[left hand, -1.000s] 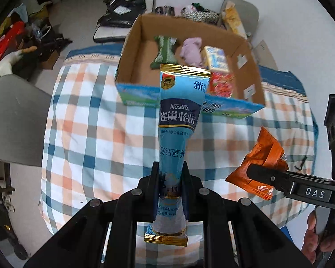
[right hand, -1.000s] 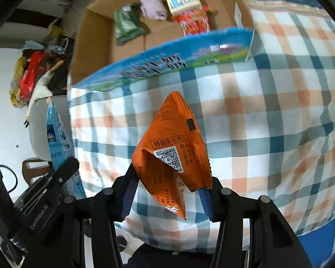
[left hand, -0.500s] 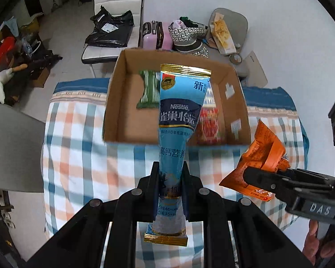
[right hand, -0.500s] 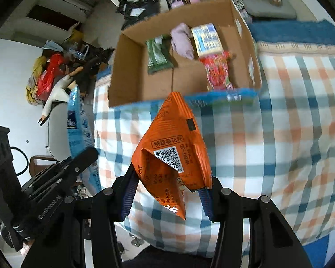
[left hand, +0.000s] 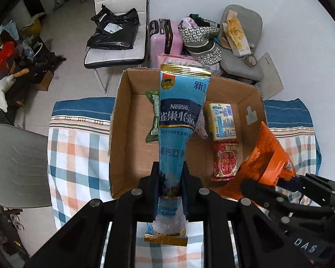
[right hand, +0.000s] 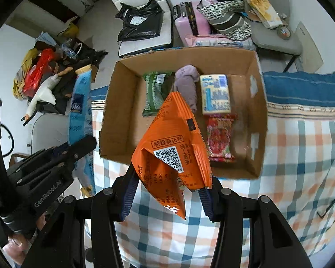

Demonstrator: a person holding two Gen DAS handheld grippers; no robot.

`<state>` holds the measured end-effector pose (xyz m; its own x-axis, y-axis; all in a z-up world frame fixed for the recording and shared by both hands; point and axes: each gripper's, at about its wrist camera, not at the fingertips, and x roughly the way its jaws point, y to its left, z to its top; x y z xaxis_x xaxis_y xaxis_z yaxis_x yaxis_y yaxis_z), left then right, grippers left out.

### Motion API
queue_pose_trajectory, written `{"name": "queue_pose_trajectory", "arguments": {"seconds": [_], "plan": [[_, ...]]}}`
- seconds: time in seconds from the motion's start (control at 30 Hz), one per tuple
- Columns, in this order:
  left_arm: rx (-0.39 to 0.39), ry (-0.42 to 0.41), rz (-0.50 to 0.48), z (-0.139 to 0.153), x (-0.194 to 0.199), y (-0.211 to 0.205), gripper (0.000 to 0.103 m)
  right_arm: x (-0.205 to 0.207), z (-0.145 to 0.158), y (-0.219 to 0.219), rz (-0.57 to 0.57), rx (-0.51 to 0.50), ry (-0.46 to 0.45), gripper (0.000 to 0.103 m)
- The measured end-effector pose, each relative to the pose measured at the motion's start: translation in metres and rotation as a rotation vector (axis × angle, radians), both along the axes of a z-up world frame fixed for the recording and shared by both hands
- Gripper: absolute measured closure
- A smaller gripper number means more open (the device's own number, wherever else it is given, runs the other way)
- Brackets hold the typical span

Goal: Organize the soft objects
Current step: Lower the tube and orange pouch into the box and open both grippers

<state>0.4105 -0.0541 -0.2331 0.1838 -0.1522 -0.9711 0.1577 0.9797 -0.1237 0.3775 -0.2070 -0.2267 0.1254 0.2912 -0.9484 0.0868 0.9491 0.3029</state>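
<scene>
Checked tablecloth (right hand: 301,147) under cardboard box (right hand: 122,111), cluttered floor beyond; jaws pinching blue sachet (left hand: 178,120), orange packet (right hand: 172,151).

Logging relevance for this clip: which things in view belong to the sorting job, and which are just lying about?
Job: blue Nestle pouch in left gripper; orange packet in right gripper; cardboard box.

Lying about: pink suitcase; black bag; white chair.
</scene>
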Motion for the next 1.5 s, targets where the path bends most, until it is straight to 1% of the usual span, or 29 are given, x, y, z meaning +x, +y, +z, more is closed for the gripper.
{"name": "queue_pose_trajectory", "arguments": {"seconds": [0.13,0.27,0.37,0.47,0.6,0.7,0.73,0.8,0.93,1.03,1.23,1.37,1.43,1.47,1.5], "plan": [[0.006,0.046,0.005,-0.021,0.012,-0.002,0.089,0.017,-0.011,0.008,0.015,-0.007,0.020,0.051],[0.020,0.105,0.006,-0.048,0.018,-0.003,0.089,0.030,-0.035,0.014,0.026,-0.020,0.055,0.051],[0.034,0.129,0.001,-0.063,0.020,-0.005,0.089,0.037,-0.056,0.016,0.030,-0.034,0.087,0.051],[0.039,0.153,0.007,-0.076,0.022,-0.004,0.089,0.041,-0.074,0.018,0.036,-0.043,0.118,0.051],[0.039,0.170,0.017,-0.084,0.025,-0.002,0.089,0.044,-0.093,0.020,0.044,-0.063,0.148,0.051],[0.039,0.174,0.017,-0.087,0.026,-0.003,0.088,0.046,-0.100,0.019,0.047,-0.072,0.157,0.051],[0.046,0.175,0.013,-0.087,0.027,-0.003,0.086,0.047,-0.101,0.019,0.048,-0.072,0.159,0.051],[0.067,0.188,0.024,-0.089,0.029,-0.003,0.086,0.048,-0.104,0.020,0.052,-0.074,0.162,0.050],[0.090,0.189,0.045,-0.086,0.031,-0.002,0.080,0.051,-0.109,0.021,0.057,-0.054,0.182,0.048],[0.095,0.178,0.053,-0.082,0.031,0.000,0.079,0.052,-0.110,0.022,0.059,-0.061,0.189,0.045],[0.099,0.163,0.060,-0.076,0.030,0.004,0.079,0.050,-0.108,0.018,0.047,-0.071,0.180,0.043],[0.101,0.149,0.071,-0.073,0.027,0.006,0.078,0.048,-0.104,0.014,0.035,-0.099,0.173,0.031],[0.095,0.139,0.079,-0.070,0.025,0.007,0.066,0.047,-0.104,0.013,0.033,-0.114,0.174,0.029],[0.095,0.130,0.087,-0.069,0.024,0.008,0.063,0.047,-0.104,0.012,0.030,-0.118,0.173,0.025],[0.093,0.124,0.091,-0.067,0.023,0.009,0.055,0.046,-0.104,0.010,0.026,-0.126,0.174,0.017]]}}
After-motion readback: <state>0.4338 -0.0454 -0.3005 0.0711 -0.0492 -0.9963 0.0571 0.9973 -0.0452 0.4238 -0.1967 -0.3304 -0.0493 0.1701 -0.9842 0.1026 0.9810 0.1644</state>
